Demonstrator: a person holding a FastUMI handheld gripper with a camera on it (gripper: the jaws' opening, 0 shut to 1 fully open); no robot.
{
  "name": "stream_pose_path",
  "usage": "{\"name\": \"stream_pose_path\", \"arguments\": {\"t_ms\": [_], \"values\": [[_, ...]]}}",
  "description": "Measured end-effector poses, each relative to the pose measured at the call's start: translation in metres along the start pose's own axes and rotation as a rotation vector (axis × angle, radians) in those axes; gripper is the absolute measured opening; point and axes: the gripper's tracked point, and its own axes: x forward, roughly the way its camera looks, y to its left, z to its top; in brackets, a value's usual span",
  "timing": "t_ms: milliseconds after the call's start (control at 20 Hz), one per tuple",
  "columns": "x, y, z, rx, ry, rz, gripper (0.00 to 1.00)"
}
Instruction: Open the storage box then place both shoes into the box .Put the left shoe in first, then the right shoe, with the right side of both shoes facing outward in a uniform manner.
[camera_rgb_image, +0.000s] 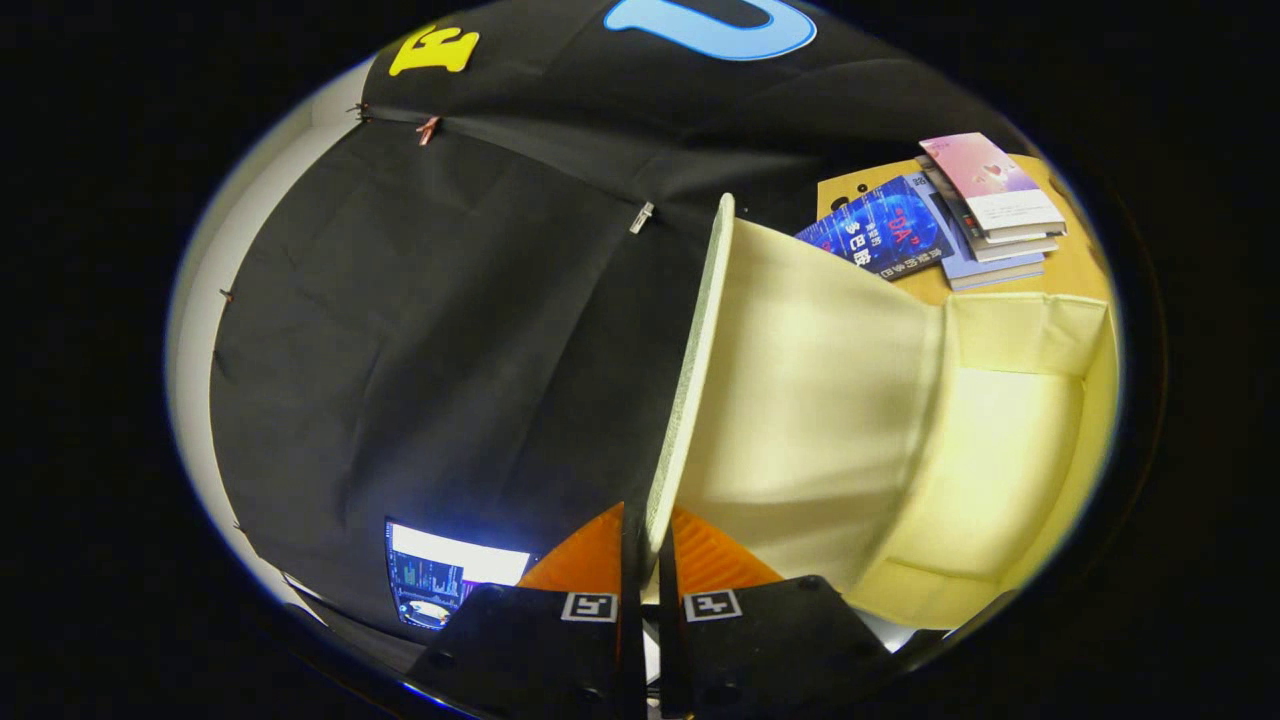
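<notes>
My gripper (648, 555) is shut on the edge of the storage box's lid (690, 370), a cream fabric flap with a pale speckled rim. Both orange fingers (590, 555) press on the rim from either side. The lid stands raised, swung up from the box (1010, 470), and its cream inner face runs away from the fingers. Beyond the lid the box's cream inside is open, with a back wall and a folded side panel in sight. The view is rolled, so the box lies off to one side of the fingers.
A stack of books (950, 215) lies on a wooden tabletop (1075, 265) beyond the box. A lit screen (445, 575) glows low beside the fingers. Black booth cloth (420, 330) hangs on the other side of the lid.
</notes>
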Motion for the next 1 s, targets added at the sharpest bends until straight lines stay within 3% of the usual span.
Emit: {"name": "stream_pose_path", "arguments": {"t_ms": [200,300,550,800,1000], "values": [[0.041,-0.003,-0.016,-0.033,0.059,-0.033,0.1],[0.047,-0.01,-0.021,-0.083,0.072,-0.059,0.16],[0.01,-0.034,-0.012,-0.24,0.009,-0.124,0.97],[-0.085,-0.071,0.02,-0.395,-0.147,-0.24,0.98],[-0.173,-0.12,0.028,-0.421,-0.235,-0.378,0.98]]}}
